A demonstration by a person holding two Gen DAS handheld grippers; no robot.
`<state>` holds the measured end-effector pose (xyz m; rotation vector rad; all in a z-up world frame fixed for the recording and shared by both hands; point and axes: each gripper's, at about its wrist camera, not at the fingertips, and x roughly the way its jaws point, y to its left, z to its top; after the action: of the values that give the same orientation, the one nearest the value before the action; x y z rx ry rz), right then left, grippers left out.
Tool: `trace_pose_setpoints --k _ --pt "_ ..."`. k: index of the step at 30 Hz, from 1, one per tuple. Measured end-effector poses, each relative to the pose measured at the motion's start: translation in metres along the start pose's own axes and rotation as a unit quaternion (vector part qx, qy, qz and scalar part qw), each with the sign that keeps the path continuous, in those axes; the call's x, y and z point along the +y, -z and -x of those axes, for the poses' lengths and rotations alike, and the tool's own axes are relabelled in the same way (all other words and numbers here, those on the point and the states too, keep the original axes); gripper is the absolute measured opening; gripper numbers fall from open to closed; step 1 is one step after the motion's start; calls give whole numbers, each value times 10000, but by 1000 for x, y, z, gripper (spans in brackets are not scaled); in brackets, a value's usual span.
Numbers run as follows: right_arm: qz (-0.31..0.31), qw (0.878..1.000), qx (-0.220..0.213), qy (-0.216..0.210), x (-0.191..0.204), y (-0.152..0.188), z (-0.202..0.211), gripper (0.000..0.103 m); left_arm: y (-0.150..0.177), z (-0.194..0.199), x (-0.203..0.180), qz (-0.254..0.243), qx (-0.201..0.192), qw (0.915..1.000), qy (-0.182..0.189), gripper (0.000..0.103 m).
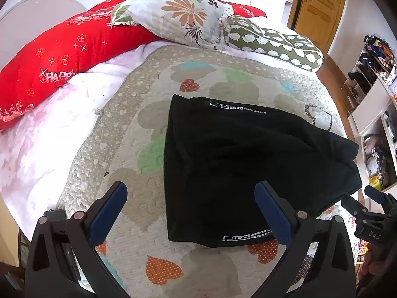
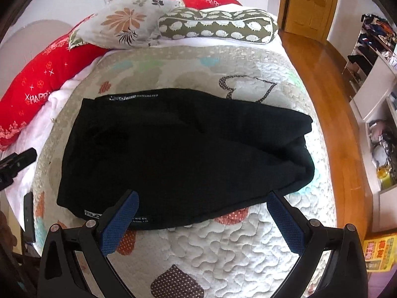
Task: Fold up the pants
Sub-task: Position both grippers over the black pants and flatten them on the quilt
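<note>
The black pants lie folded in a compact bundle on the quilted bedspread, with white brand labels at the near and far left edges. They also show in the right wrist view. My left gripper is open and empty, held above the bundle's near left corner. My right gripper is open and empty, just above the bundle's near edge. The right gripper's body shows at the right edge of the left wrist view. The left gripper shows at the left edge of the right wrist view.
A red pillow, a floral pillow and an olive patterned bolster lie at the head of the bed. A wooden floor, a door and cluttered white shelves are to the right.
</note>
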<state>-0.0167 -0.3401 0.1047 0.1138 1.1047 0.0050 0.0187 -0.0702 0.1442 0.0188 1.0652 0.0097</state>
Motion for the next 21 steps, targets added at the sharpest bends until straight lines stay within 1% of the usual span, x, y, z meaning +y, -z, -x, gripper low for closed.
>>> trace_pose_setpoints --k 3,5,6,10,15,21 --pt "18 10000 33 37 -2 -1 -3 103 3 -3 -7 -39 -6 10000 29 103" --pt "-6 10000 -4 10 -4 0 -2 103 7 -5 -12 -113 -10 9999 -25 103" --pt "-23 10000 -1 3 -4 0 -2 103 9 -7 -17 -180 -38 9998 -126 103" --pt "-62 10000 -51 30 -6 0 -1 103 14 -11 -24 -207 -15 9996 -175 103" --pt "-145 9999 -41 44 -9 2 -1 103 14 -9 -28 -269 -23 9996 -115 103" --pt "-251 9997 -8 72 -16 4 -3 103 12 -7 -28 -200 8 9998 -29 103"
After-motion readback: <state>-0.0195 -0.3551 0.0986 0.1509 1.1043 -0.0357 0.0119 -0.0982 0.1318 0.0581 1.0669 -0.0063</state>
